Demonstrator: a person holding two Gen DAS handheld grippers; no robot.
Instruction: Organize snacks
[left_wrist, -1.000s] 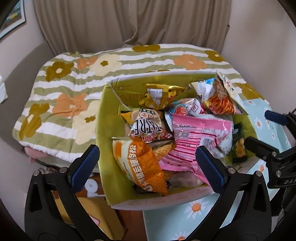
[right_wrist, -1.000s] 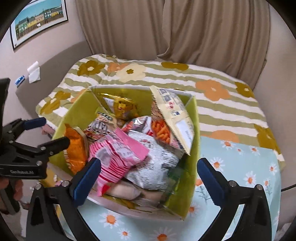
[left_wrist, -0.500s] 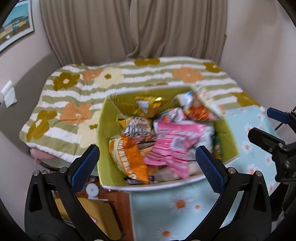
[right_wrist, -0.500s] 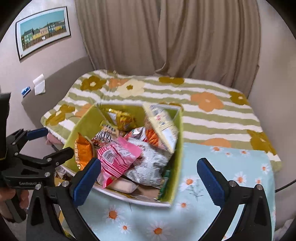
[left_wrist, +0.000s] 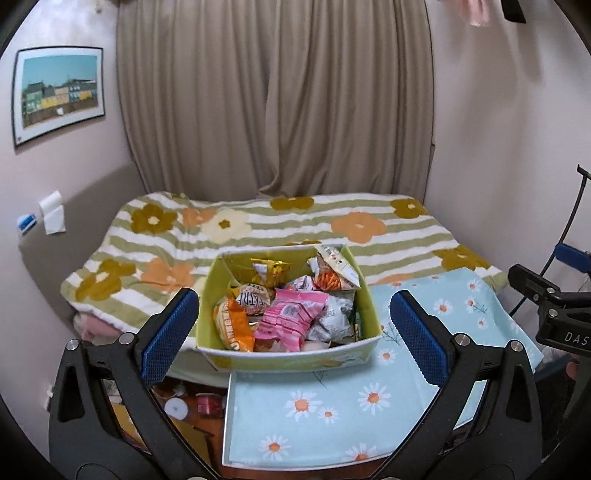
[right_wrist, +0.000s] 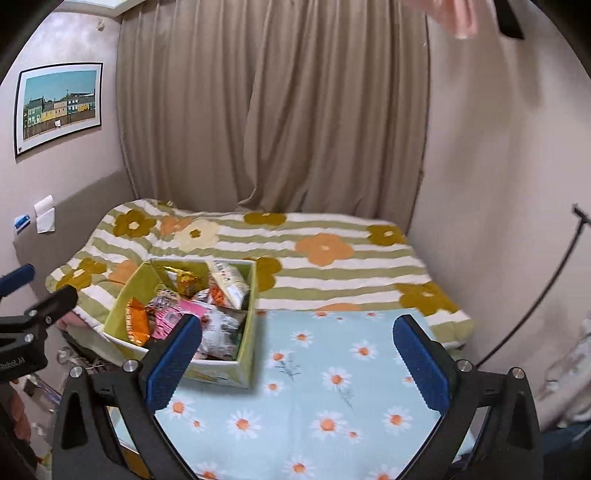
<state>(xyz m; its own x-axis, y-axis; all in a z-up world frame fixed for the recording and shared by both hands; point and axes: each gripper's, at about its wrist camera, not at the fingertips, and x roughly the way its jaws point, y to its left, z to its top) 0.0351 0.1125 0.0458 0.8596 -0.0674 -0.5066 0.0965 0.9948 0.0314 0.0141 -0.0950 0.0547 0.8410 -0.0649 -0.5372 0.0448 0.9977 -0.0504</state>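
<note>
A green open box (left_wrist: 364, 295) (right_wrist: 248, 350) sits at the far left of a table with a light blue daisy cloth (left_wrist: 332, 398) (right_wrist: 332, 376). It is filled with several snack bags, among them an orange bag (left_wrist: 232, 325), a pink bag (left_wrist: 291, 321) and a gold bag (left_wrist: 269, 271). My left gripper (left_wrist: 295, 332) is open and empty, held back from the box. My right gripper (right_wrist: 295, 350) is open and empty, over the cloth to the right of the box. Each gripper also shows at the edge of the other's view: the right one (left_wrist: 546, 295), the left one (right_wrist: 33, 295).
A bed with a green-striped flowered blanket (left_wrist: 258, 229) lies behind the table. Curtains (left_wrist: 277, 110) hang at the back. A framed picture (left_wrist: 59, 94) hangs on the left wall. Clutter lies on the floor (left_wrist: 192, 402) left of the table.
Both grippers have pulled back and up from the box, so it looks smaller and farther. The snack bags lie in the box as before. Both grippers stay open.
</note>
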